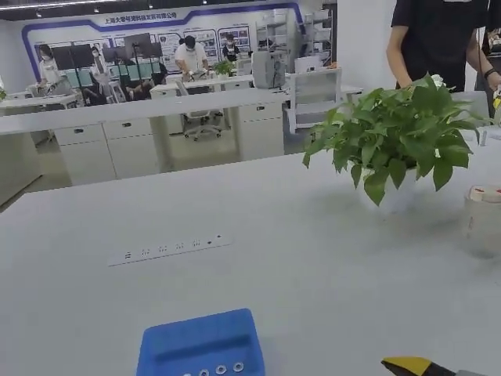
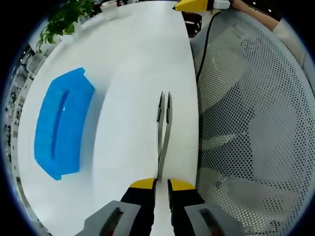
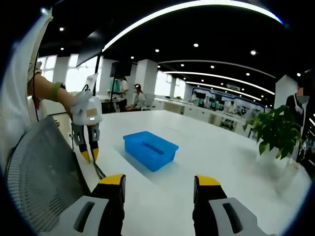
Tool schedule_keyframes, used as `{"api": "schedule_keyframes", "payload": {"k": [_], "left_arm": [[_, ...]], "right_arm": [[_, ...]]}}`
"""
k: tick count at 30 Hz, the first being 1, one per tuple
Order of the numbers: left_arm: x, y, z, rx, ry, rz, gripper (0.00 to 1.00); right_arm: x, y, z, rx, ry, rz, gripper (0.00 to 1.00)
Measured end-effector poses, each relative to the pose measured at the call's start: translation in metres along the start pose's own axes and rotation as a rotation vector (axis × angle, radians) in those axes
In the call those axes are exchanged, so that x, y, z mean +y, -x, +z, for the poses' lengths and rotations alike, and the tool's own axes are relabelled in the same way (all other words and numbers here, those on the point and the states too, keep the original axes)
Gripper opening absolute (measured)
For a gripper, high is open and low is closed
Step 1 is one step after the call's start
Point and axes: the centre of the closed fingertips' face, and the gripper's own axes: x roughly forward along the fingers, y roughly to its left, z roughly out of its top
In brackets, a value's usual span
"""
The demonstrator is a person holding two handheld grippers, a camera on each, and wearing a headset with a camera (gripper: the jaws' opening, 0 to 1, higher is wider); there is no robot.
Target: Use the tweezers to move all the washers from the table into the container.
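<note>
My left gripper [image 2: 162, 183] is shut on the handle end of slim metal tweezers [image 2: 164, 123], whose tips hang just over the white table [image 2: 133, 73] near its edge. The blue container [image 2: 61, 123] lies to their left. In the head view the blue container [image 1: 200, 345] sits at the bottom, with small metal washers [image 1: 221, 368] in a row at its near edge. My right gripper [image 3: 160, 181] is open and holds nothing; it faces the blue container [image 3: 150, 147], with the left gripper [image 3: 88, 147] and its tweezers [image 3: 98, 169] off to the left. A gripper's yellow tip [image 1: 407, 366] pokes in bottom right.
A potted plant [image 1: 399, 141] and a clear jar [image 1: 481, 219] stand at the table's far right. A power strip [image 1: 168, 249] is set into the middle. A mesh chair [image 2: 246, 123] sits at the table's near edge. A person [image 1: 438, 39] stands behind the plant.
</note>
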Motion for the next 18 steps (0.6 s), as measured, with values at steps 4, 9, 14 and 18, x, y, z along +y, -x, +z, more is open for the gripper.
{"api": "schedule_keyframes", "payload": {"k": [4, 9, 14, 18], "left_arm": [[-0.002, 0.004, -0.013, -0.011, 0.063, 0.044, 0.17], [0.000, 0.019, -0.021, -0.121, 0.214, 0.130, 0.28], [0.003, 0.039, -0.031, -0.233, 0.357, 0.244, 0.38], [0.010, 0.058, -0.031, -0.390, 0.497, 0.354, 0.45]], "right_arm": [[-0.001, 0.000, 0.001, -0.008, -0.003, -0.005, 0.56], [-0.001, 0.000, 0.002, -0.014, -0.009, -0.005, 0.60], [0.001, -0.001, 0.002, -0.012, -0.004, 0.006, 0.61], [0.000, -0.001, 0.001, -0.007, -0.007, 0.005, 0.62]]}}
